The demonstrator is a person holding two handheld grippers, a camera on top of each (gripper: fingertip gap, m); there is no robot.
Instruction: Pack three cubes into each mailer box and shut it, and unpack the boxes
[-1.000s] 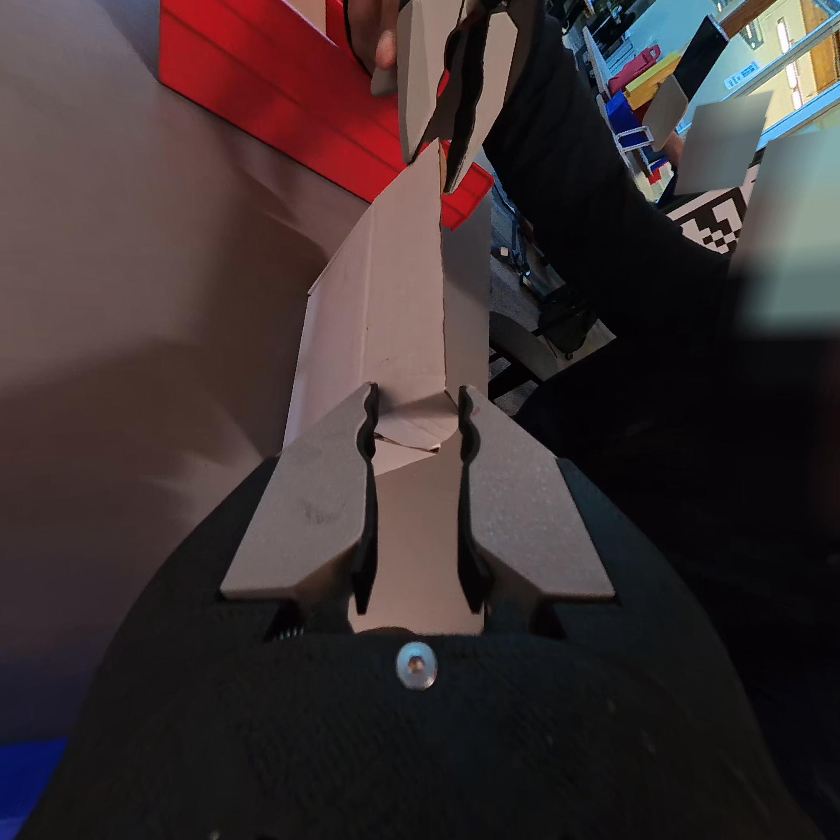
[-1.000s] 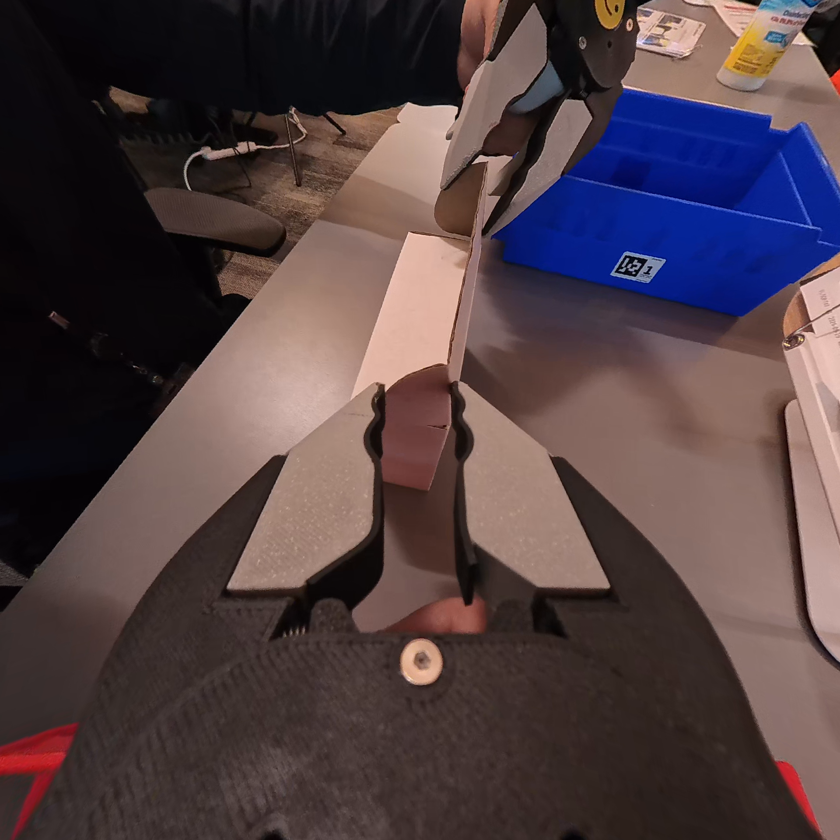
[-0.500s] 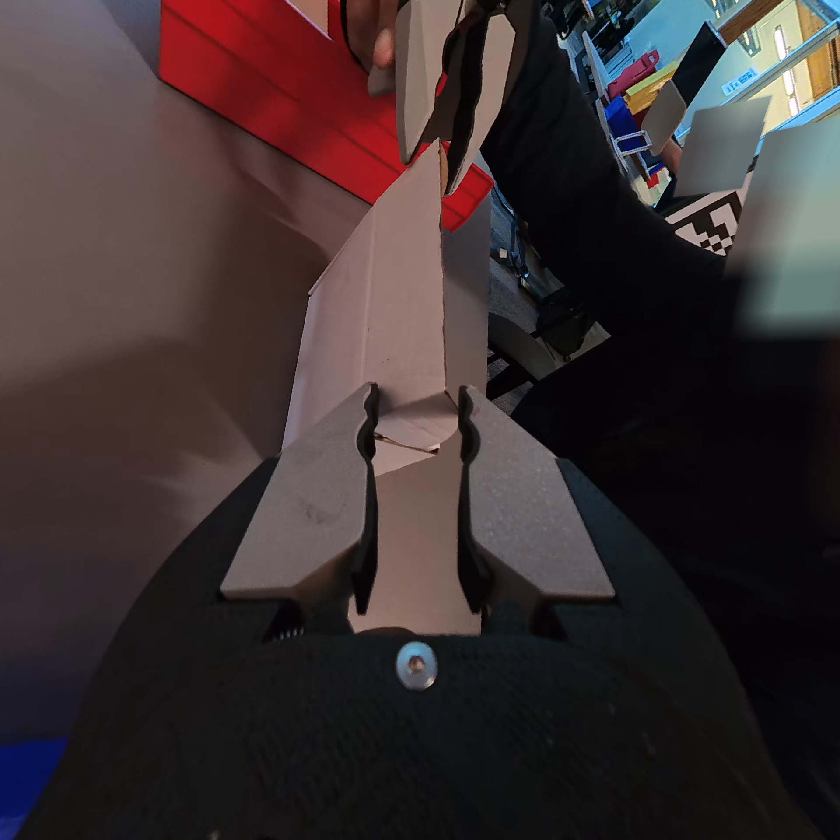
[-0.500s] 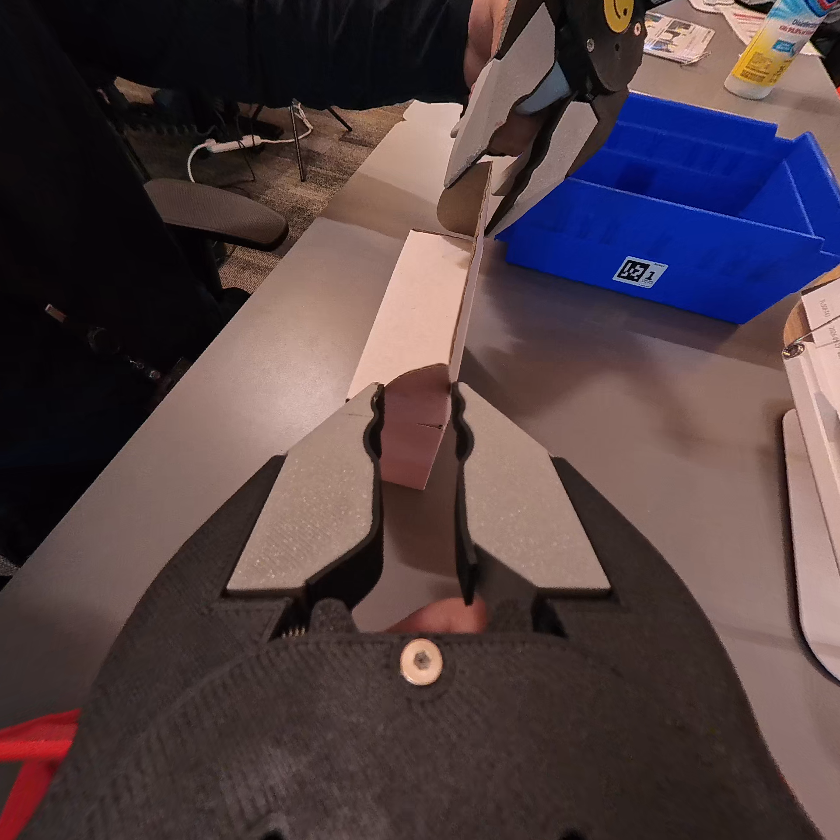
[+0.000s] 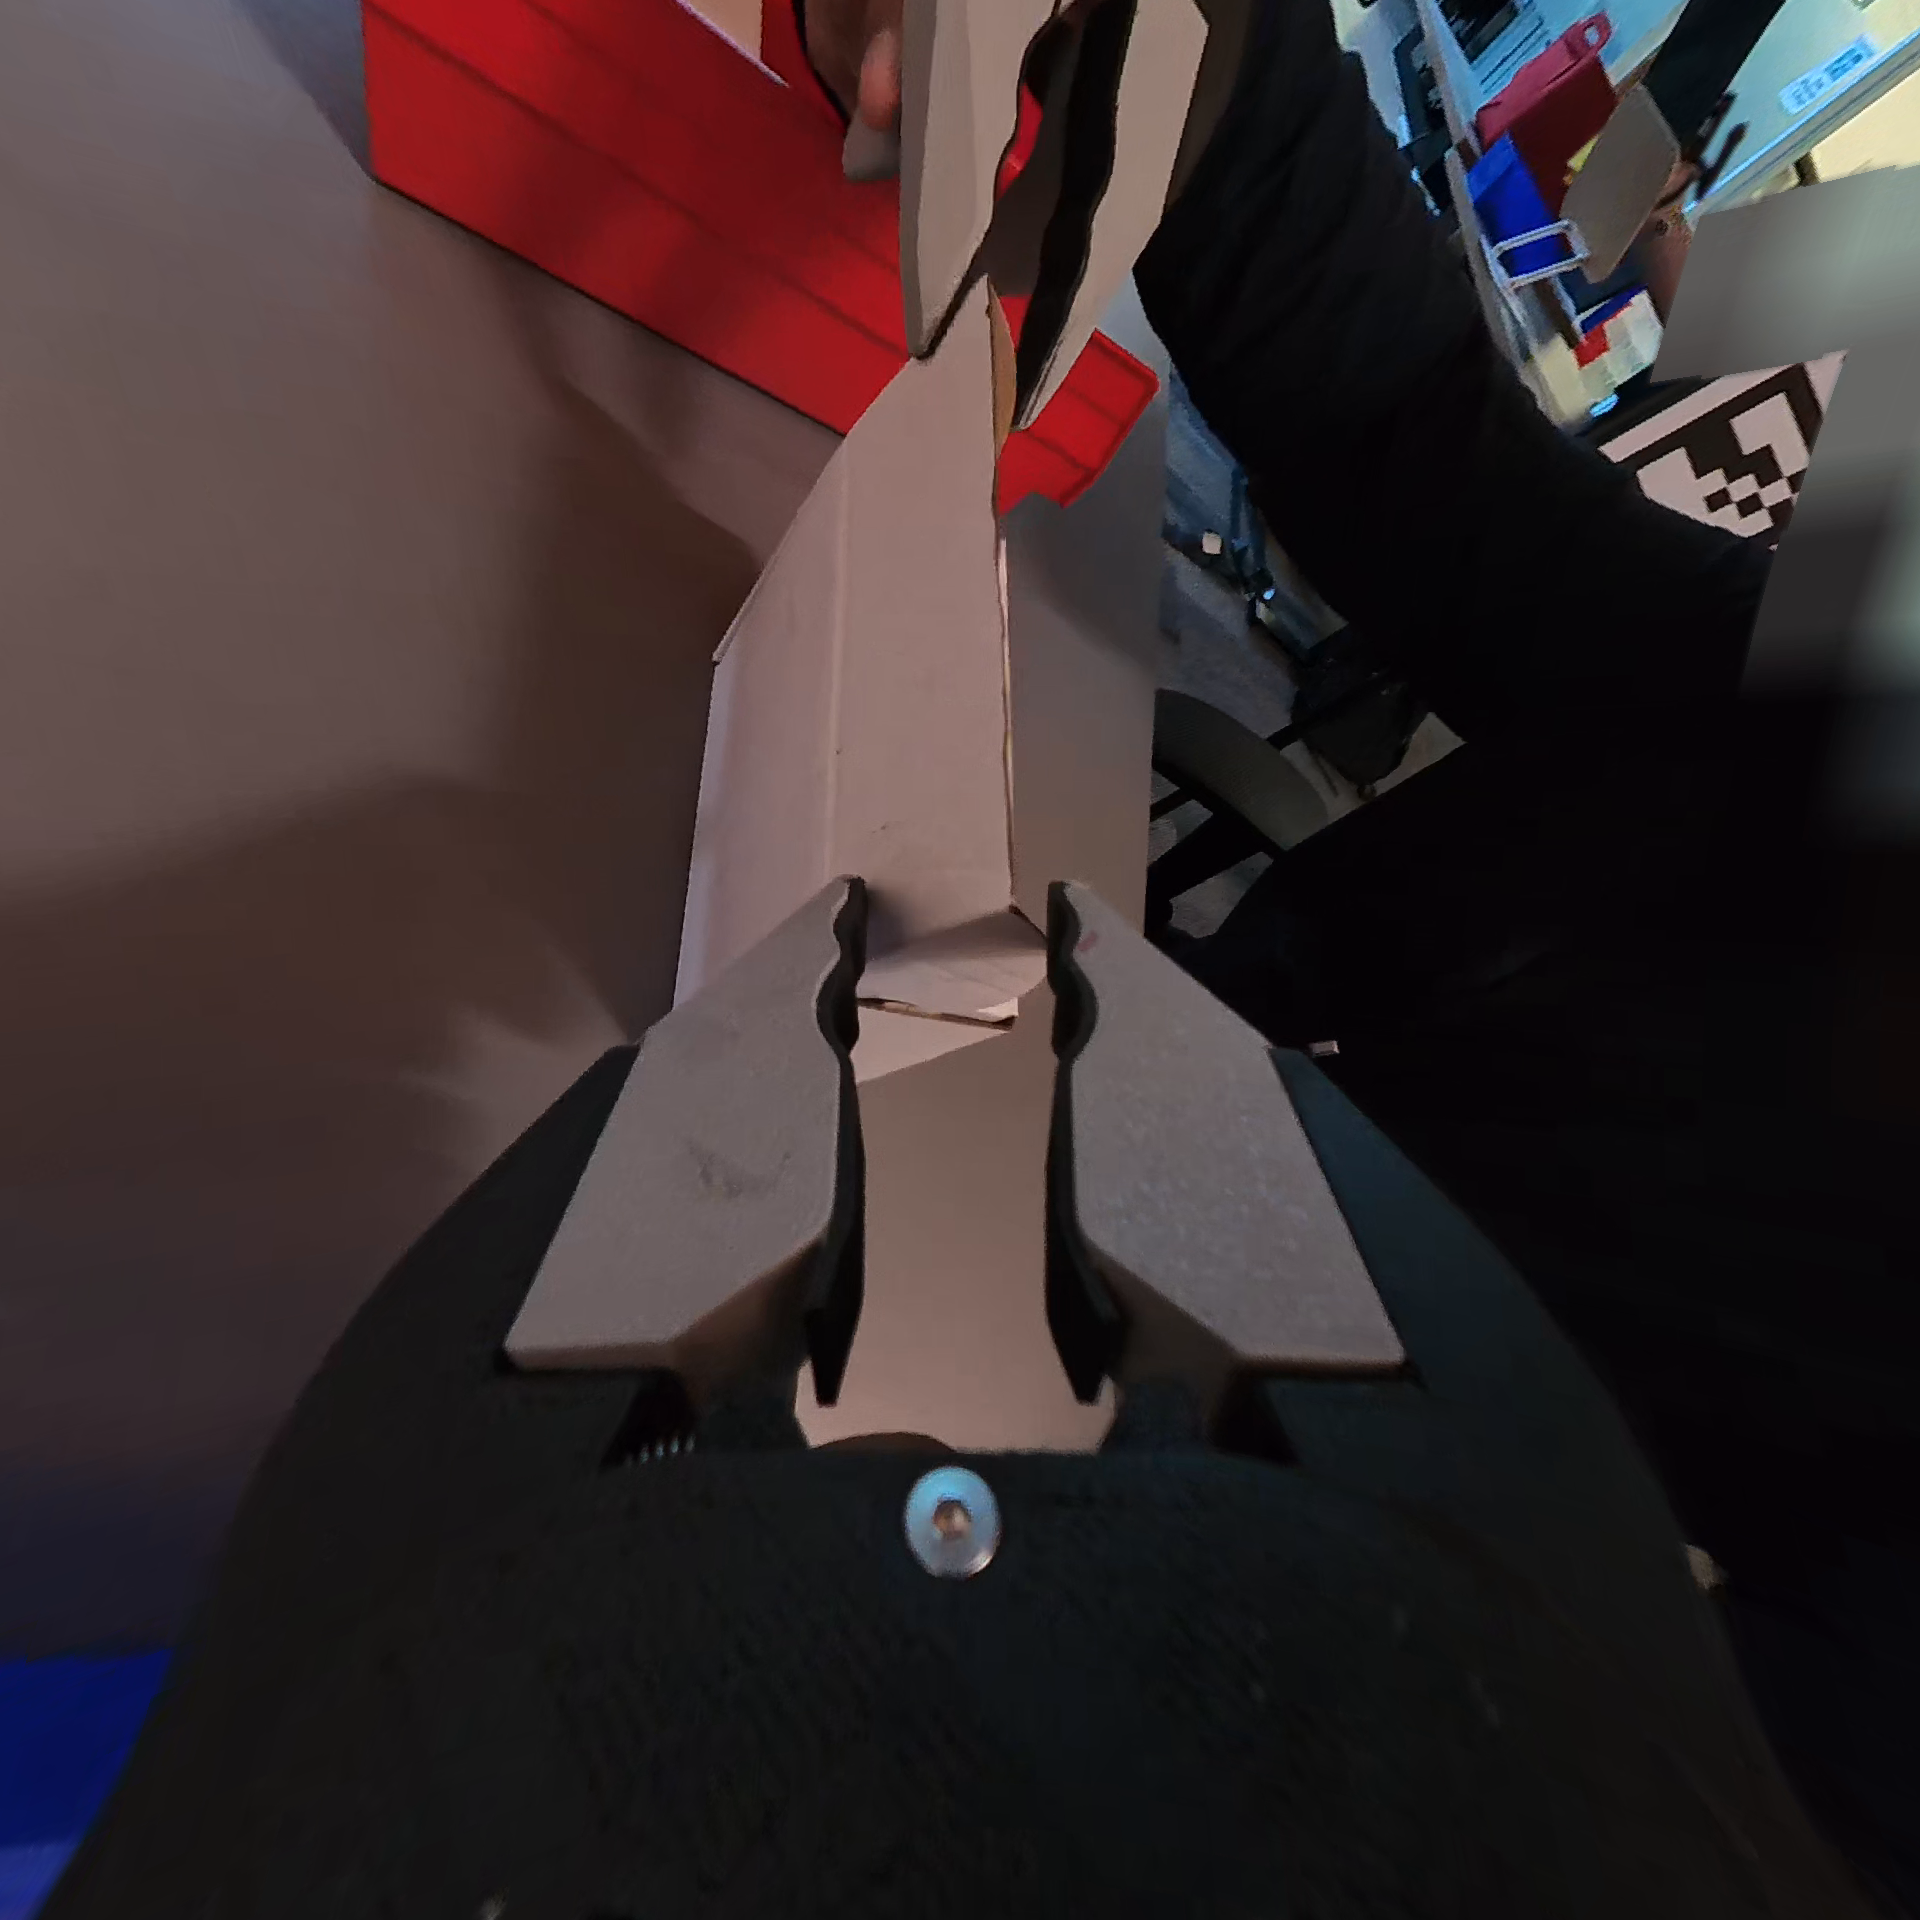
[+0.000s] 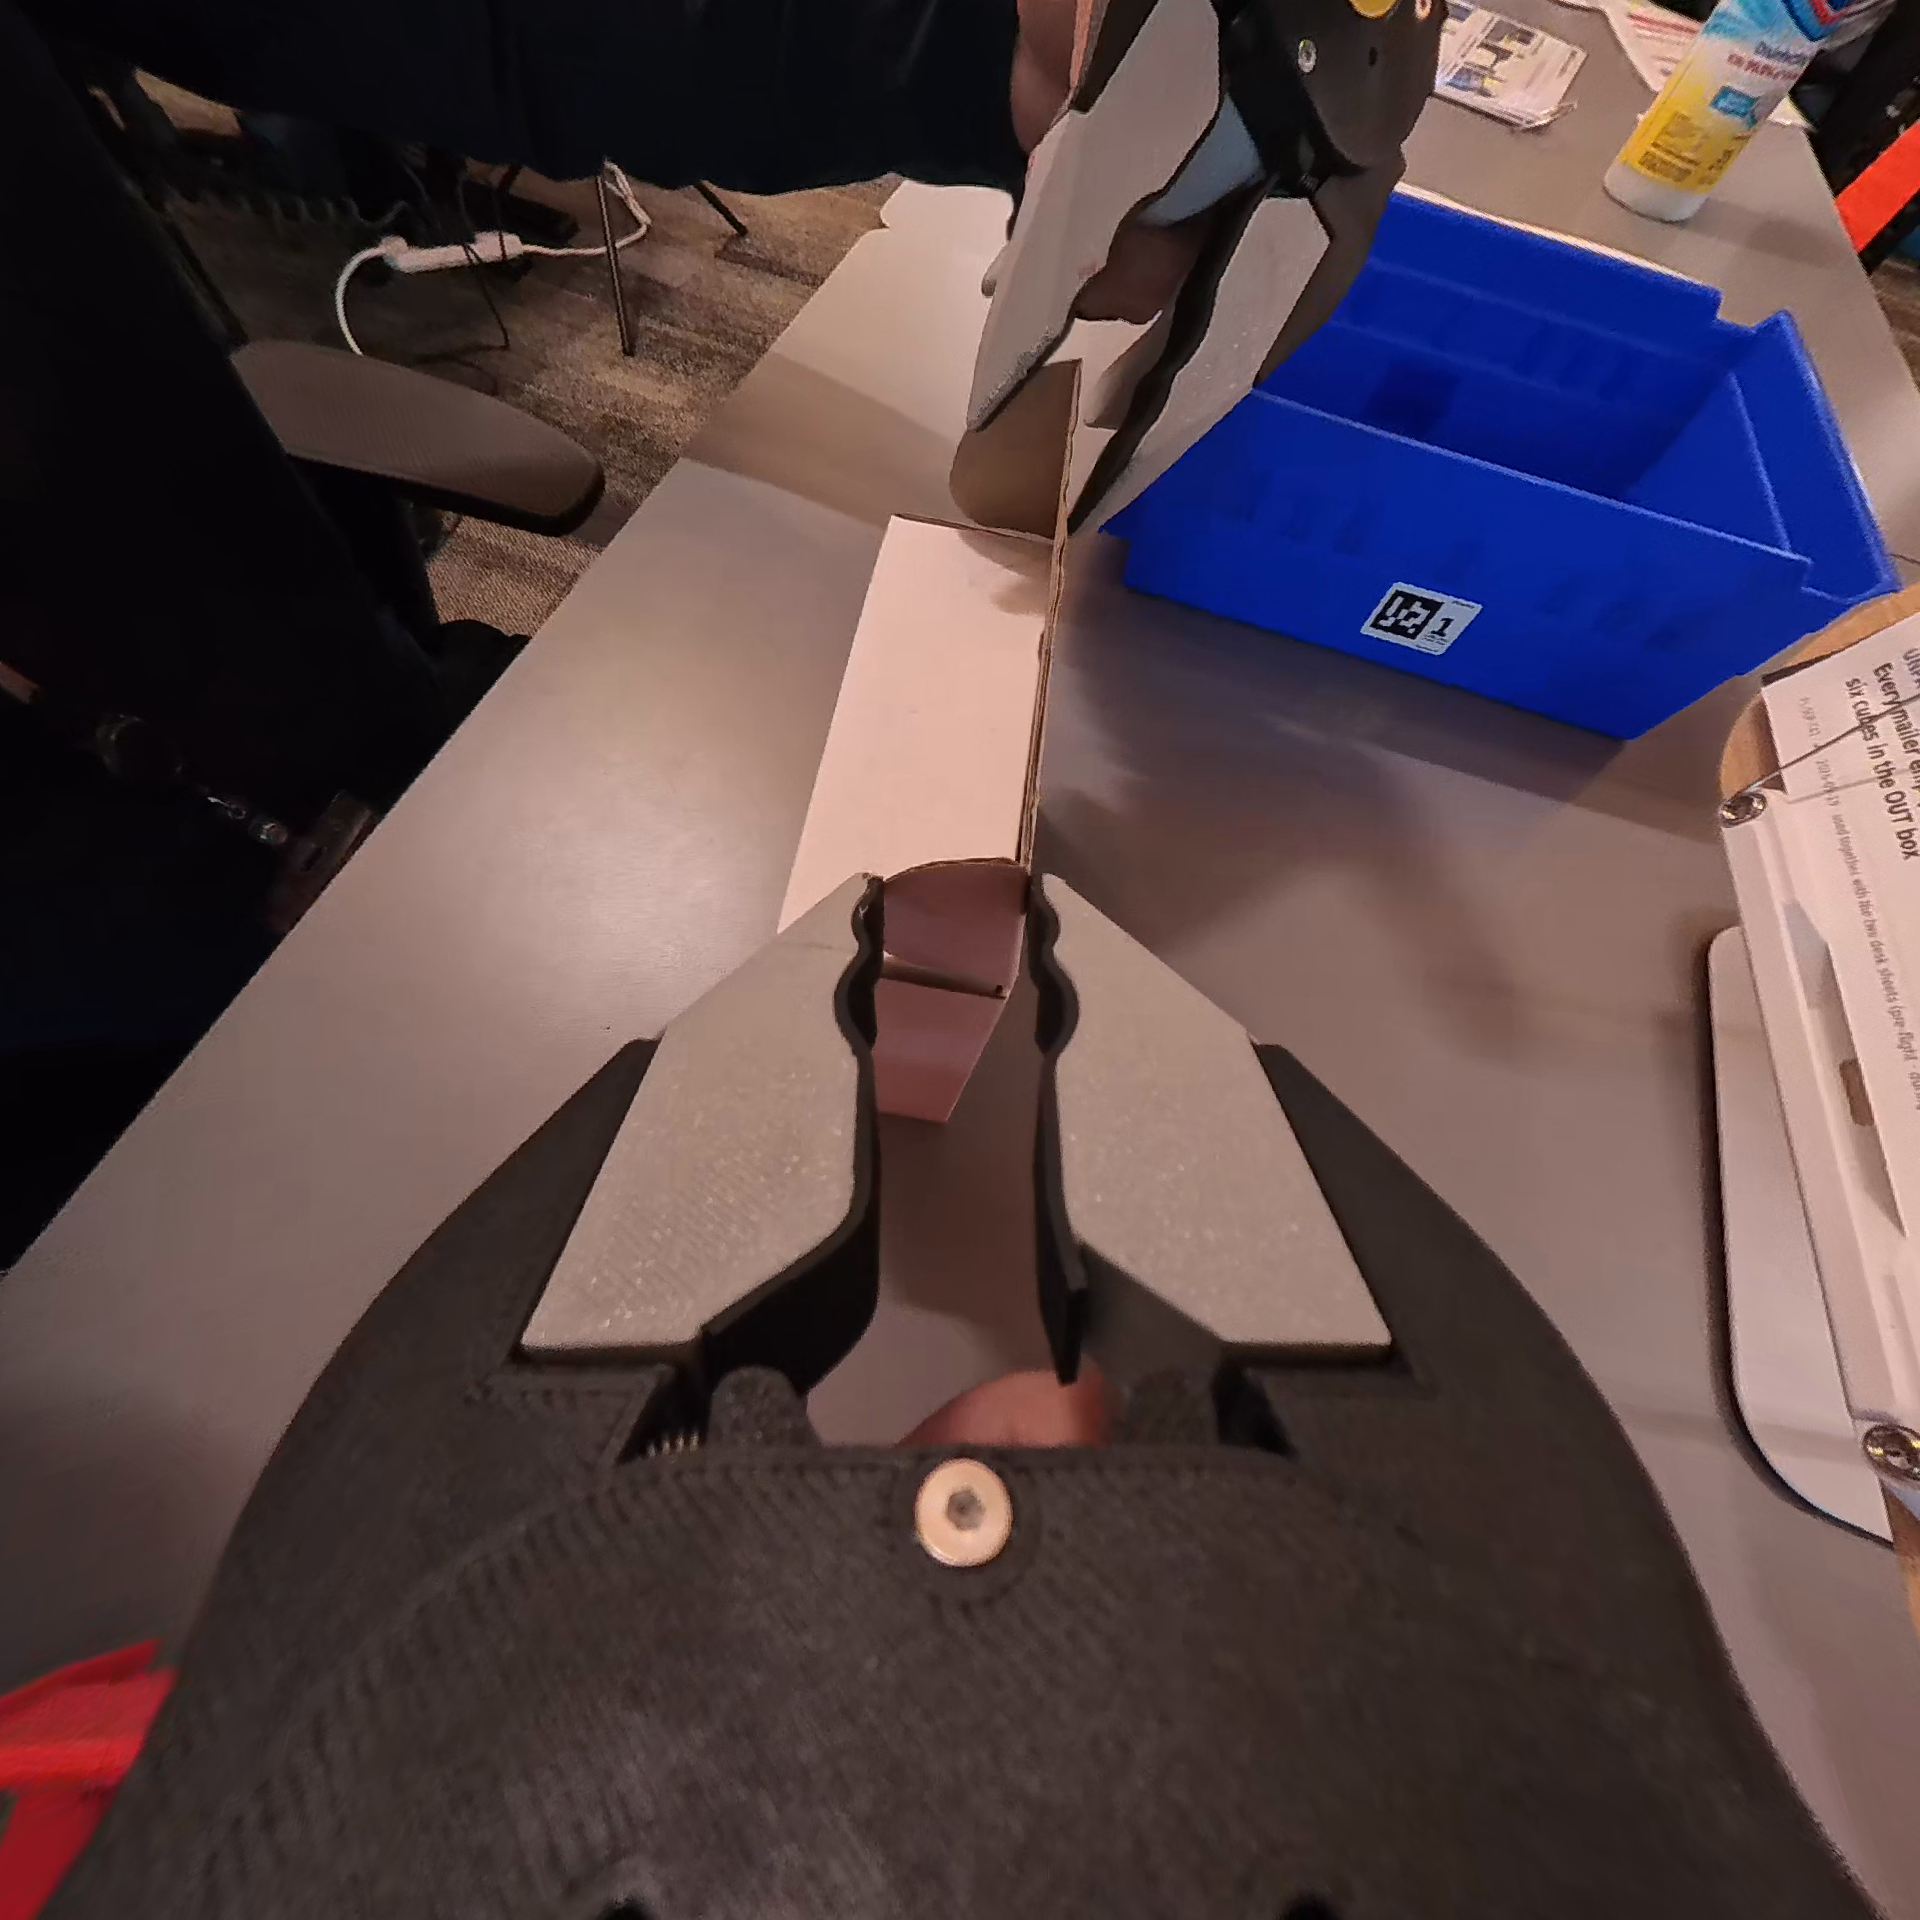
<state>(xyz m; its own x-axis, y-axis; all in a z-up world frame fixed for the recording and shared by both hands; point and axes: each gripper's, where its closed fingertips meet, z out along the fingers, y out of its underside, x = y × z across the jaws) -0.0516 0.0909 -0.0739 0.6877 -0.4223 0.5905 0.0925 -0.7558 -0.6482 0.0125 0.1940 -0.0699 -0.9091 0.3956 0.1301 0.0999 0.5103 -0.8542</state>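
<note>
Our left tool [image 5: 951, 971] and right tool [image 6: 954, 966] each grip one end tab of the white mailer box [image 6: 935, 717], so its upright lid flap stays controlled from both ends. The box lies lengthwise on the grey counter [image 6: 1299, 883], between the red bin [image 5: 644, 197] and the blue bin [image 6: 1507, 499]. We judge this two-ended hold suits folding the lid; any cubes inside are hidden.

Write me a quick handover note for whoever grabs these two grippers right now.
Left gripper: jaws around one end tab of the long white cardboard mailer box, apparently gripping.
Right gripper: same at the opposite end.
Box lies on the grey table, one long flap standing upright, between the blue plastic bin and red plastic bin.
Done: unclear; no cubes visible.
Left: probably fold the flap down and close the box.
</note>
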